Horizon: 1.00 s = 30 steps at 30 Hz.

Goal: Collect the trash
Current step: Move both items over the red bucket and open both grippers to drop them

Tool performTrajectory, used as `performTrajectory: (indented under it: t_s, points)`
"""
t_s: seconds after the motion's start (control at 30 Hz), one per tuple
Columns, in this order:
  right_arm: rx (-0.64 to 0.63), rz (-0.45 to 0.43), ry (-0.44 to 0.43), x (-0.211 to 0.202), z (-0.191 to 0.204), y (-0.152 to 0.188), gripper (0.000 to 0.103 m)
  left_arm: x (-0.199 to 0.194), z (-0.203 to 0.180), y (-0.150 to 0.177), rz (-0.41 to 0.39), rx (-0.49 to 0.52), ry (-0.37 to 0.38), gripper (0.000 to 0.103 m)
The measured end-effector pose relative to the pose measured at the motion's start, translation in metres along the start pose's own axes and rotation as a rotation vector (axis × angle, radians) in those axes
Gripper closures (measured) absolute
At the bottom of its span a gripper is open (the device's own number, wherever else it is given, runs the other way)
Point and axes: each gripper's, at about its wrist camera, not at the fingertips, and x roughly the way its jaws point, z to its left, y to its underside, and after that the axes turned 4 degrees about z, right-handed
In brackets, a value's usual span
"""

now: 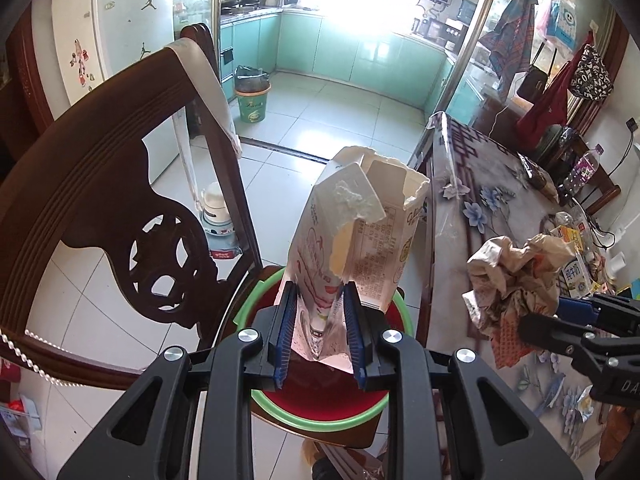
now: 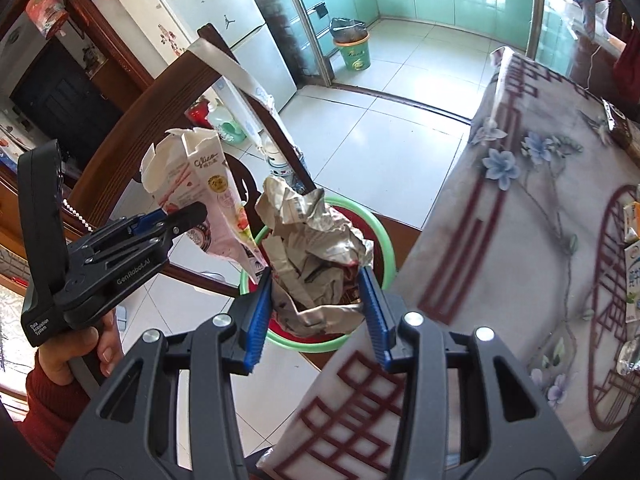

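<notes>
**Both hands loaded, over the red bin**

My left gripper (image 1: pixel 318 334) has its jaws clamped on the lower end of a torn snack carton (image 1: pixel 352 236), white and pink with its top ripped open. In the left wrist view the carton stands up from the blue pads through the centre of the frame. In the right wrist view the same carton (image 2: pixel 200 188) shows at left centre, held by that gripper (image 2: pixel 188 216), with my left hand (image 2: pixel 80 348) and a red sleeve at the lower left edge.

My right gripper (image 2: pixel 318 316) has its jaws closed on a crumpled wad of paper wrapper (image 2: pixel 312 256), grey and creased, which fills the gap between the pads at the centre of the frame. In the left wrist view the wad (image 1: pixel 516 284) appears at the right, with the black nose of the right gripper (image 1: pixel 556 320) behind it.

Below both loads sits a bin (image 1: pixel 320 400) with a green rim and a red inside; in the right wrist view it (image 2: pixel 384 240) lies directly behind the wad. A dark carved wooden chair (image 1: pixel 120 184) fills the left side. The tabletop (image 2: pixel 540 208), covered with a flowered cloth with red lattice patterns, takes up the right side, with small cartons (image 2: pixel 632 264) at its far right edge. A second, green bin (image 1: pixel 251 102) with a dark liner stands on the tiled kitchen floor in the upper middle.
</notes>
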Motion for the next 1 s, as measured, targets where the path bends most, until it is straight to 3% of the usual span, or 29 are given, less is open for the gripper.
performTrajectory:
  t_s: [0.3,0.57,0.63,0.7,0.73,0.87,1.0]
  points:
    - [-0.047,-0.024,0.021,0.005,0.028,-0.011,0.061,0.008,0.011,-0.008,0.01,0.023,-0.006,0.081]
    - [-0.04,0.008,0.025,0.021,0.03,-0.013,0.061,0.019,0.008,-0.011,0.027,0.033,0.004,0.081]
    - [-0.037,0.02,0.027,0.027,0.03,-0.014,0.057,0.018,0.008,-0.013,0.013,0.02,0.002,0.076]
    - [-0.032,0.02,0.028,0.03,0.03,-0.015,0.054,0.014,0.009,-0.015,-0.005,0.002,0.005,0.048]
    - [-0.033,0.022,0.029,0.031,0.031,-0.016,0.051,0.01,0.01,-0.017,-0.022,-0.01,0.015,0.044]
    - [-0.041,0.012,0.041,0.031,0.03,-0.019,0.04,-0.003,0.007,-0.022,-0.058,-0.019,0.006,0.041]
    - [-0.045,0.004,0.054,0.026,0.024,-0.021,0.039,-0.018,0.006,-0.021,-0.097,-0.043,0.001,0.037]
